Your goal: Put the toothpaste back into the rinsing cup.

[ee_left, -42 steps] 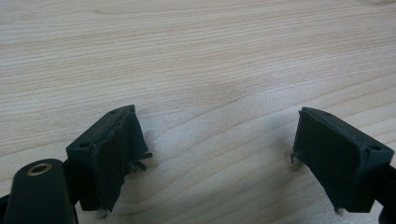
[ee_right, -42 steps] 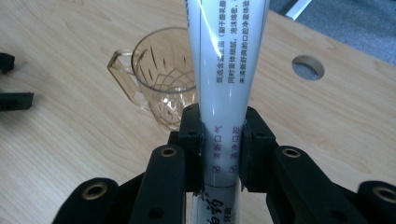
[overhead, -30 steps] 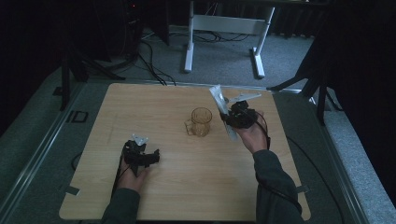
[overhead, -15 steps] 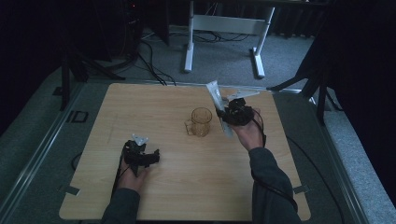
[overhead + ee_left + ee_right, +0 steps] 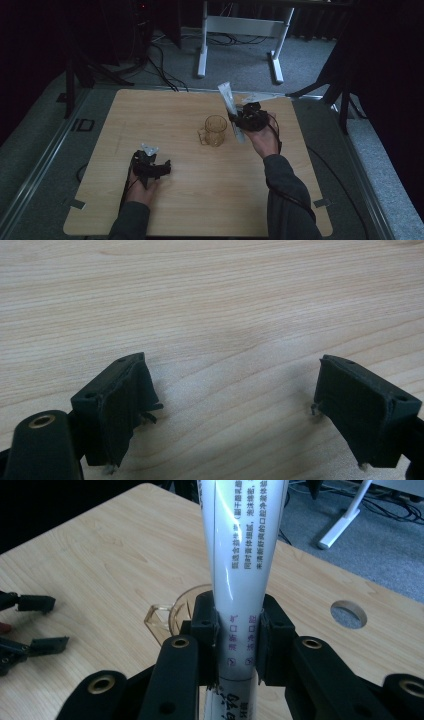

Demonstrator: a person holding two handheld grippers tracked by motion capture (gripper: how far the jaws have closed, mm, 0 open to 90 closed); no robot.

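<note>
A white tube (image 5: 227,102) with printed text stands nearly upright, leaning back-left, with my right gripper (image 5: 241,120) shut on its lower part. In the right gripper view the tube (image 5: 240,555) rises between the jaws of that gripper (image 5: 239,630), and the amber glass mug (image 5: 172,615) shows just behind them. The mug (image 5: 215,131) stands mid-table, immediately left of the tube. My left gripper (image 5: 161,168) rests low at the front left of the wooden table (image 5: 150,115). In its own view, this gripper (image 5: 230,395) is open over bare wood with nothing between its jaws.
A round hole (image 5: 348,613) is cut in the tabletop near the back right. Behind the table stand a white desk frame (image 5: 240,30), floor cables (image 5: 160,55) and dark stands at both sides. My left gripper (image 5: 35,625) shows far left in the right gripper view.
My right gripper has carried the tube leftward, closer to the mug, and the tube now stands more upright. The left gripper has stayed put.
</note>
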